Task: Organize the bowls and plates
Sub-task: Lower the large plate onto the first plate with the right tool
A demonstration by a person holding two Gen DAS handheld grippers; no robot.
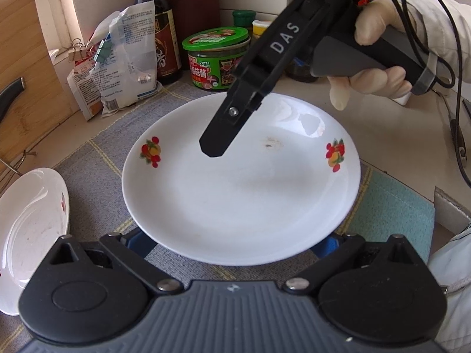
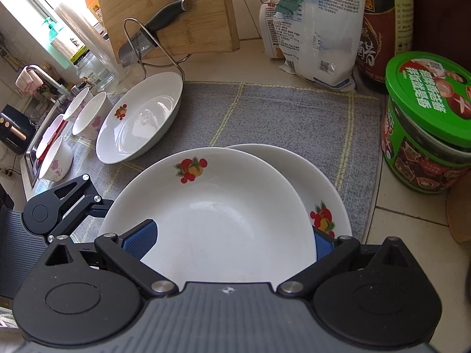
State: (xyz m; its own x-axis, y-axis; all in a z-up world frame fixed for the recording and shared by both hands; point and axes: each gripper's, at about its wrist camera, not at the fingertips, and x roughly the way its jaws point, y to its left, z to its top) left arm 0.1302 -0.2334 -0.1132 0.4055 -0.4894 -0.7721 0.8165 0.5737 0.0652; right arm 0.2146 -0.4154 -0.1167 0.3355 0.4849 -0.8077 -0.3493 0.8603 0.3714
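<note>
In the left wrist view a white fruit-print plate (image 1: 241, 188) fills the middle, over the grey mat (image 1: 97, 158). My left gripper (image 1: 232, 248) is open, its blue pads under the plate's near rim. The right gripper (image 1: 212, 148) hangs over that plate's far side; I cannot tell its state there. In the right wrist view my right gripper (image 2: 229, 242) stands wide open around the near rim of the top plate (image 2: 215, 214), which lies on a second fruit-print plate (image 2: 326, 194). A third plate (image 2: 141, 117) and several flowered bowls (image 2: 88, 114) sit to the left.
Green-lidded jar (image 2: 426, 123), dark sauce bottle (image 2: 382, 29) and clipped bags (image 2: 318, 29) stand along the back. A cutting board with a knife (image 2: 153, 35) leans at back left. Another white plate (image 1: 32, 226) lies at the left. The sink (image 2: 32, 147) is at far left.
</note>
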